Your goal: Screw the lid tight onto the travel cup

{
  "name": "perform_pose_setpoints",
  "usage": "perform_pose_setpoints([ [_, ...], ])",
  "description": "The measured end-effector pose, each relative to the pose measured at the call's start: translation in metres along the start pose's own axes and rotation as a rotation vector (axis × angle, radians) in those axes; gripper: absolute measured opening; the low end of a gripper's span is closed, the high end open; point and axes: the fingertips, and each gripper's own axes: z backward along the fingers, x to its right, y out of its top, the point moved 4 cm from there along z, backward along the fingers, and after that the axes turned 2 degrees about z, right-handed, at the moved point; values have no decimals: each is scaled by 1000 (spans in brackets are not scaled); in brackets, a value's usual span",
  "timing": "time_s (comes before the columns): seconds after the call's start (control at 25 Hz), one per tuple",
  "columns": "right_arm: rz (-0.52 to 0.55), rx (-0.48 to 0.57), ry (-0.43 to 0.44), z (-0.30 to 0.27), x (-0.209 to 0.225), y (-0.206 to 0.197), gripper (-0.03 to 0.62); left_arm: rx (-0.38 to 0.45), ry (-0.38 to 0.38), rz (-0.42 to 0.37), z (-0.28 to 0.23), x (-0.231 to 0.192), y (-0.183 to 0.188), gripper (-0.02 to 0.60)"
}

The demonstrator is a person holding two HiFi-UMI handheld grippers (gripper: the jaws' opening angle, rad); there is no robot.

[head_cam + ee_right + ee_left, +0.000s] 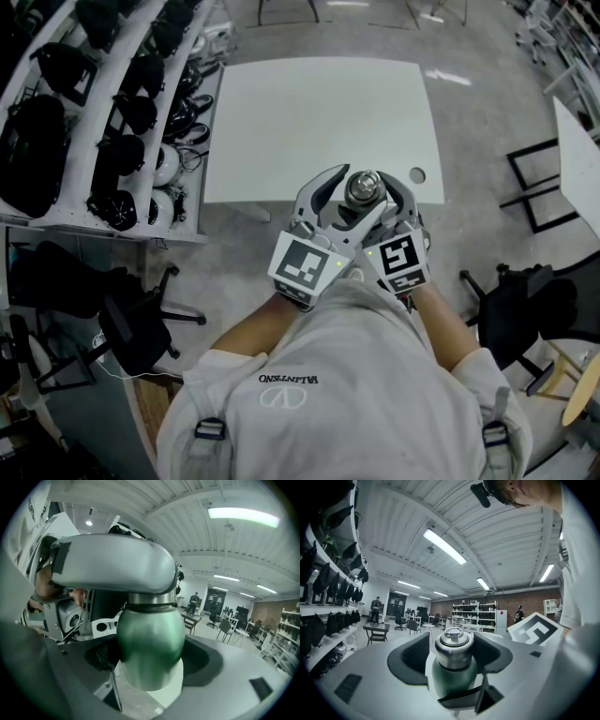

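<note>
A green travel cup (150, 644) with a steel lid (453, 646) is held up in the air in front of the person's chest. My right gripper (150, 660) is shut on the cup's green body, a black pad pressing on each side. My left gripper (451, 652) stands round the lid with its jaws open; a gap shows between each pad and the lid's side. In the head view the lid (364, 187) shows from above between the crossed grippers, the left gripper (352, 199) lying over the right gripper (382, 220). The cup's body is hidden there.
A white table (319, 122) stands on the floor below and beyond the cup. Shelves with black bags (112, 112) line the left side. Office chairs stand at the lower left (141, 328) and right (525, 309). Another white table (577, 159) meets the right edge.
</note>
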Motion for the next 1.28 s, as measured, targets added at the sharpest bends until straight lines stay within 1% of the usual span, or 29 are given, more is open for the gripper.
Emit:
perform_pose_setpoints([
  [0.08,-3,-8,-11,0,0,-1,387,-5,22,-8,0,3,-1,271],
  [0.16,-6,-15,-25,0,1,-2,386,-14,41,-7,-1,5,-2,255],
  [0.28,-9,-21,-42,1,2,-4,387,-23,56,-13,-3,7,-4,254],
  [0.36,-13,-19,-39,2,3,-3,386,-20,41,-22,-3,8,-4,253],
  [0.44,-20,-1,-15,3,3,-1,386,-1,-4,-26,-4,7,0,253],
  [0.56,-28,48,49,7,5,1,386,25,-97,-31,-6,9,7,252],
  [0.72,-32,100,121,11,4,5,385,34,-191,-95,-5,12,13,252],
  [0.88,-83,176,249,15,-2,14,385,64,-273,-132,-1,14,21,252],
  [0.96,-92,193,290,17,-4,17,386,73,-298,-143,1,15,23,252],
  [1.04,-77,188,285,17,-4,17,386,72,-304,-145,2,16,23,252],
  [1.12,-65,175,258,17,-3,15,385,69,-291,-137,2,15,22,252],
  [1.28,-26,126,160,13,0,12,385,62,-225,-97,1,11,19,256],
])
